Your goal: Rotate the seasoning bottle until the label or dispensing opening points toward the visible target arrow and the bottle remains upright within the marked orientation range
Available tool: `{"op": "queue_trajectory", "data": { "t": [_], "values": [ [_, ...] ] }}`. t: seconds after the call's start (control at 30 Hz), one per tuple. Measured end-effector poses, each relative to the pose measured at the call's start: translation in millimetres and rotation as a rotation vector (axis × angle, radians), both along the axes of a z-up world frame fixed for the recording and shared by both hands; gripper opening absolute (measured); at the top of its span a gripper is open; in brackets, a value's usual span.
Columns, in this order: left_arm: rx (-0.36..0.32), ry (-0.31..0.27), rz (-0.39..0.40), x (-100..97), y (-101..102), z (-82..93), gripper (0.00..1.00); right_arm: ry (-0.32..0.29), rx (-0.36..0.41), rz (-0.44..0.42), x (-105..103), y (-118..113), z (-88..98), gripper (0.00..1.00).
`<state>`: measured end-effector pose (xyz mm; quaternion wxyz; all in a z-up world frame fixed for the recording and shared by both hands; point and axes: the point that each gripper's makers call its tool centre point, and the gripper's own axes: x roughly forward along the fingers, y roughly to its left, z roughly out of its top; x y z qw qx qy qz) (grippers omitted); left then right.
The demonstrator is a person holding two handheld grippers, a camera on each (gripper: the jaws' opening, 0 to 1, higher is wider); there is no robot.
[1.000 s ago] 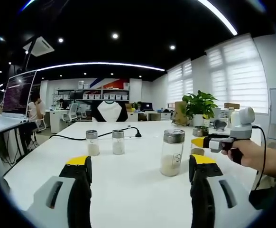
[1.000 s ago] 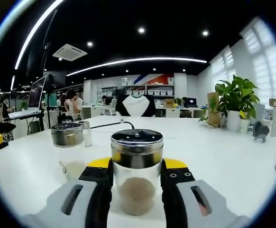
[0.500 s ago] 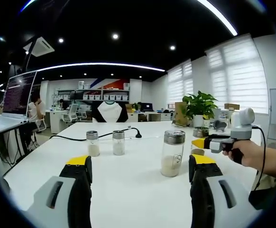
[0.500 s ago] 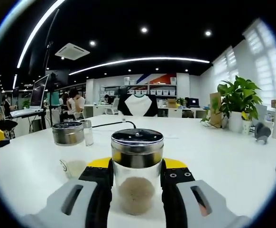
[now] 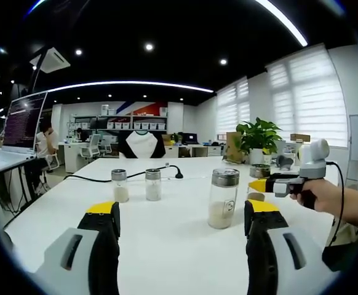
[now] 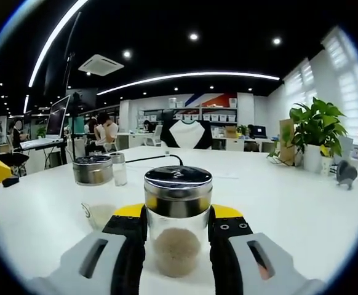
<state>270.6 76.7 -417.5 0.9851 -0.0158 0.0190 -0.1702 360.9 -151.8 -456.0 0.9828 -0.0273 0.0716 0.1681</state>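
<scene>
My right gripper [image 6: 178, 216] is shut on a glass seasoning bottle [image 6: 178, 236] with a metal lid and pale powder inside, upright on the white table [image 6: 302, 209]. In the left gripper view that same bottle [image 5: 259, 171] sits at the right, clamped by the right gripper [image 5: 266, 184] in a person's hand [image 5: 320, 195]. A taller labelled bottle [image 5: 222, 199] stands apart between my left gripper's jaws, further out. My left gripper [image 5: 180, 216] is open, nothing in it. No arrow mark shows on the table.
Two small shakers [image 5: 120, 185] [image 5: 154, 184] stand left of centre, with a black cable [image 5: 136, 174] behind them. A potted plant [image 5: 260, 139] is at the far right edge. In the right gripper view a second lidded bottle [image 6: 93, 184] and a shaker [image 6: 119, 169] stand to the left.
The right gripper view has swung a little to the left, the background sliding right, while the bottle stays clamped in the jaws. The left gripper has hardly moved.
</scene>
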Motion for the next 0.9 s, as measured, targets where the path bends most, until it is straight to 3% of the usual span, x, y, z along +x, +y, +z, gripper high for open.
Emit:
{"op": "queue_trajectory", "data": {
  "t": [0.9],
  "values": [
    [0.012,-0.002,-0.007,-0.2,-3.6,1.1,0.88,0.001,0.016,0.285,-3.1,5.0,-1.1,0.37]
  ]
}}
